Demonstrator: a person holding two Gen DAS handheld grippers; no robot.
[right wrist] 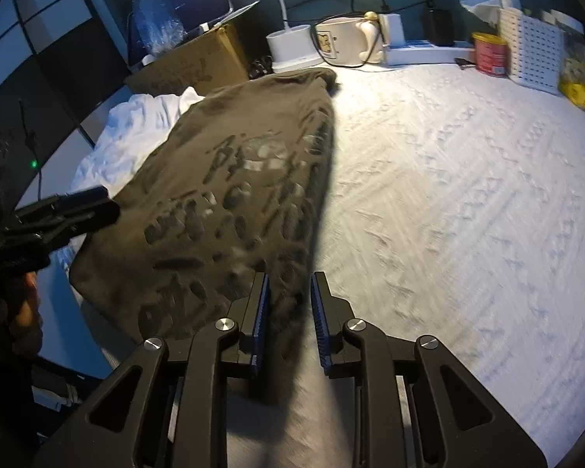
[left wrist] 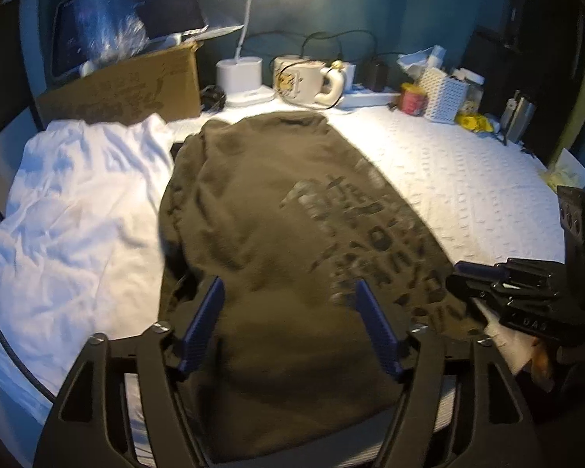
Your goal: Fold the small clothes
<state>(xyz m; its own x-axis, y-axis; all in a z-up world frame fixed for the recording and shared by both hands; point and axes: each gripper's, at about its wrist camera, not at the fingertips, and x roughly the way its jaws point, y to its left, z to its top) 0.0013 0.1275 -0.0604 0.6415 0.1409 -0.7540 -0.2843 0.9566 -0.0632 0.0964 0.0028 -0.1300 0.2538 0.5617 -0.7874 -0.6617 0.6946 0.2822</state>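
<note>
The olive T-shirt [left wrist: 277,210] lies print-up on the white textured cloth [left wrist: 468,179] covering the table, its left side overlapping a crumpled white garment [left wrist: 78,195]. The left gripper [left wrist: 292,296] hangs over the shirt's near part with its jaws spread wide, and no fabric looks pinched between its blue pads, so it reads as released. The right gripper [right wrist: 288,292] sits at the shirt's right edge with its jaws narrowed; dark fabric lies in the gap, but motion blur hides whether the pads actually press on it, so I cannot tell if it grips. The main risk is an uneven fold: with only one side possibly held, a lift would likely drag the shirt askew and bunch it. The left jaws could also catch the white garment underneath and fold both together. Farther back, the mug [left wrist: 304,80] and lamp base [left wrist: 240,74] stand close to the collar end, so a long sweep could knock them.
</note>
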